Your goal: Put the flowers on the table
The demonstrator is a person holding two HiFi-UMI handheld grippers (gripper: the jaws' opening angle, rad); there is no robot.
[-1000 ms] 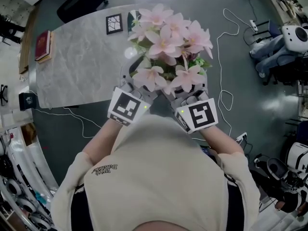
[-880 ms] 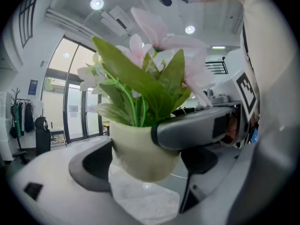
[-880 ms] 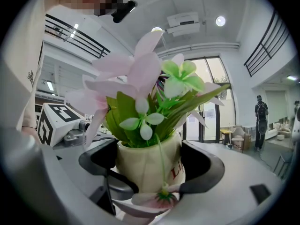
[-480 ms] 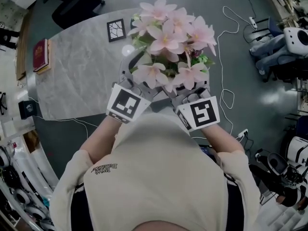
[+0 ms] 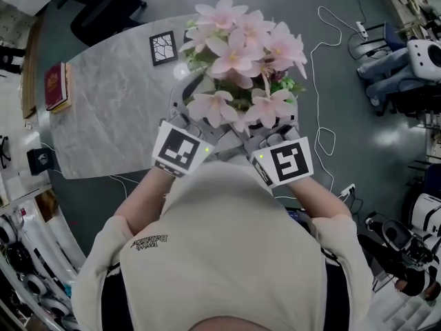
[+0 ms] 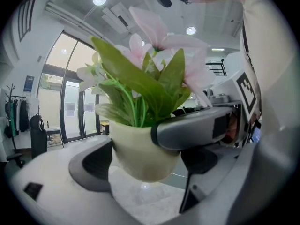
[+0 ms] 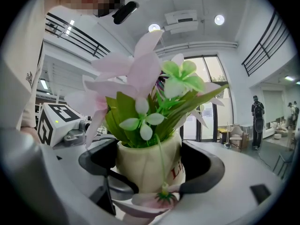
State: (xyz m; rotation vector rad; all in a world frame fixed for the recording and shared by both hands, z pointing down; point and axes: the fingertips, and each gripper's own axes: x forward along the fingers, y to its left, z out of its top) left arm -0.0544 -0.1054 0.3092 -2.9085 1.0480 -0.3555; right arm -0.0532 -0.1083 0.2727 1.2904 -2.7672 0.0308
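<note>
Red lettering on the cream pot (image 7: 149,167), lower centre of the right gripper view, begins "Li"; the rest is hidden. Dark print on the shirt (image 5: 227,254), lower left of the head view, is unreadable.

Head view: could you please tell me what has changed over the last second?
The flowers have edged slightly forward over the table, which, with its book and picture frame, now sits lower in view. The left tool and right tool stay shut on the flowers, not yet set down.

We see a grey marbled bench (image 5: 110,109) bearing a red book (image 5: 55,85) at its left end and, well apart, a black-framed picture (image 5: 162,47).
</note>
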